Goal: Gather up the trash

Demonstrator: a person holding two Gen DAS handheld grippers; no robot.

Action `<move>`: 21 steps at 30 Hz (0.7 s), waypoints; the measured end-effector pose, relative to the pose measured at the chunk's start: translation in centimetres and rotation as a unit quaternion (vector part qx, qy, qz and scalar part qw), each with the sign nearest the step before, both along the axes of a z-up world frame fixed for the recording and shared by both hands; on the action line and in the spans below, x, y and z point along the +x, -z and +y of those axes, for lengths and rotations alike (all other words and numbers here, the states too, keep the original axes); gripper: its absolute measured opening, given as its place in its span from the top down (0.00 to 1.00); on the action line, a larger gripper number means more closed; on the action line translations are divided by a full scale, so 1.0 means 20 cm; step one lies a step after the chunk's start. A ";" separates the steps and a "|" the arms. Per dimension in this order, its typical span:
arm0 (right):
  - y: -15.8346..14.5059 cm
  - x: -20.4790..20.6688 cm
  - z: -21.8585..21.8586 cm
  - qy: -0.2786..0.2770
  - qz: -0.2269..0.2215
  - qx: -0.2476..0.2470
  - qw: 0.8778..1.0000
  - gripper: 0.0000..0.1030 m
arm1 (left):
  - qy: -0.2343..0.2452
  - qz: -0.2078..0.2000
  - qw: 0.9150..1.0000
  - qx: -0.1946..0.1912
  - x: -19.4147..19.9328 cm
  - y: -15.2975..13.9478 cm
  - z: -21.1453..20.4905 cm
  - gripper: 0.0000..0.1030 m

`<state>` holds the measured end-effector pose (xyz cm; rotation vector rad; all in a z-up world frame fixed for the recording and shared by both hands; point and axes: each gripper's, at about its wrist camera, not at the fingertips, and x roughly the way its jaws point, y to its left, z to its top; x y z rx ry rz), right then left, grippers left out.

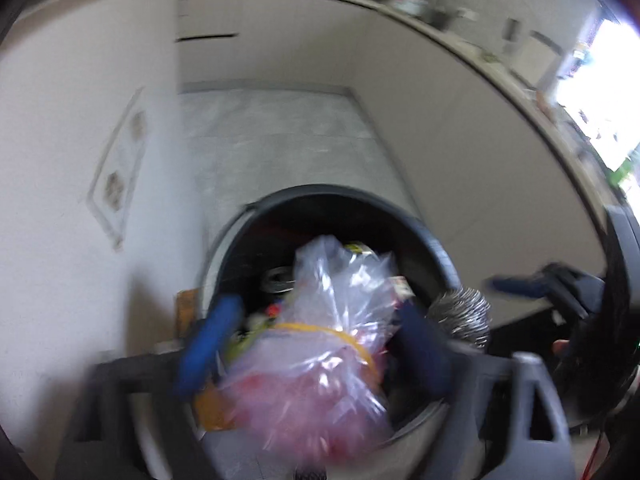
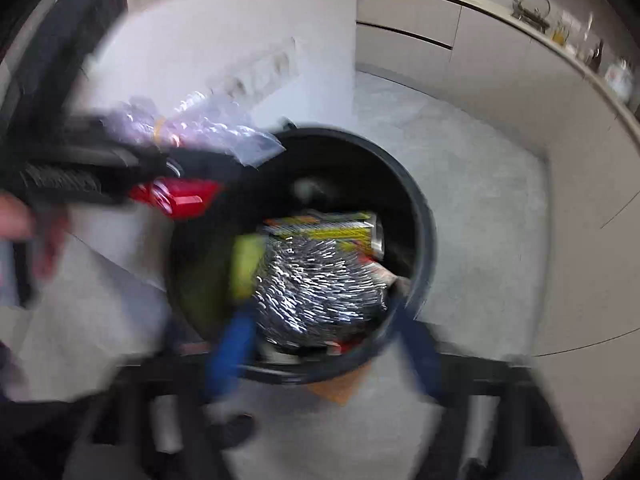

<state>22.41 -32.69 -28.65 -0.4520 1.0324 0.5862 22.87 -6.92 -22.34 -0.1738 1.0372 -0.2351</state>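
1. My left gripper point(image 1: 316, 344) hangs over the round dark bin point(image 1: 434, 256), its blue fingers point(image 1: 208, 344) closed against the two sides of a clear plastic bag point(image 1: 320, 312) with a yellow band round it and something red inside.
2. The bag sits above the bin's mouth, toward the near rim; in the right wrist view the same bag point(image 2: 192, 128) shows at the bin's far-left rim, with the red contents below it.
3. My right gripper point(image 2: 320, 344) holds a crinkled silver foil ball point(image 2: 320, 284) between its blue fingers point(image 2: 228, 356), over the inside of the bin point(image 2: 424, 220) near the near rim.
4. Under the foil lies a yellow-labelled packet point(image 2: 332, 230) and, at its left, something yellow-green point(image 2: 246, 264); both are blurred.
5. The bin stands on a grey floor point(image 2: 472, 184), beside a white wall point(image 1: 80, 160) and pale cabinets point(image 1: 440, 128).
6. From the left wrist view the foil ball point(image 1: 460, 312) shows at the bin's right rim.
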 end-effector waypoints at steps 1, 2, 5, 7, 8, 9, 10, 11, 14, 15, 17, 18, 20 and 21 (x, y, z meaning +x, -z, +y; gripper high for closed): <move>0.01 -0.01 -0.01 -0.007 -0.012 -0.008 1.000 0.07 | -0.009 -0.002 1.000 -0.014 -0.01 0.00 0.03 0.05; 0.02 -0.01 -0.04 -0.014 -0.007 -0.005 1.000 0.07 | -0.012 -0.002 1.000 -0.016 -0.02 -0.01 0.04 0.05; -0.01 -0.01 -0.09 -0.007 -0.015 0.017 1.000 0.07 | -0.007 -0.012 1.000 -0.007 -0.06 -0.05 0.04 0.05; -0.03 -0.02 -0.12 -0.007 -0.016 0.026 1.000 0.07 | -0.010 -0.024 1.000 -0.007 -0.09 -0.10 0.04 0.05; -0.05 -0.03 -0.14 -0.004 -0.018 0.031 0.999 0.07 | -0.015 -0.033 0.999 -0.004 -0.11 -0.13 0.05 0.05; -0.06 -0.05 -0.16 0.001 -0.019 0.039 0.999 0.07 | -0.017 -0.041 0.999 -0.004 -0.12 -0.16 0.06 0.05; -0.07 -0.05 -0.18 0.007 -0.018 0.046 0.999 0.07 | -0.022 -0.048 0.999 -0.005 -0.14 -0.19 0.05 0.05; -0.07 -0.07 -0.19 0.014 -0.015 0.052 0.998 0.07 | -0.025 -0.051 0.998 -0.005 -0.15 -0.21 0.05 0.05; -0.08 -0.11 -0.19 0.023 -0.006 0.063 0.998 0.07 | -0.025 -0.050 0.998 0.000 -0.13 -0.23 0.06 0.05; -0.09 -0.12 -0.18 0.024 -0.005 0.064 0.998 0.07 | -0.024 -0.047 0.999 0.008 -0.13 -0.24 0.05 0.05; -0.11 -0.13 -0.17 0.031 -0.006 0.065 0.997 0.07 | -0.023 -0.047 0.999 0.013 -0.15 -0.27 0.03 0.05; -0.14 -0.14 -0.17 0.039 -0.003 0.071 0.997 0.07 | -0.026 -0.046 0.998 0.015 -0.15 -0.29 0.05 0.05; -0.18 -0.16 -0.16 0.055 -0.004 0.073 0.996 0.07 | -0.030 -0.053 0.998 0.016 -0.17 -0.34 0.06 0.05; -0.21 -0.18 -0.17 0.066 -0.006 0.075 0.995 0.07 | -0.035 -0.058 0.998 0.020 -0.20 -0.38 0.06 0.05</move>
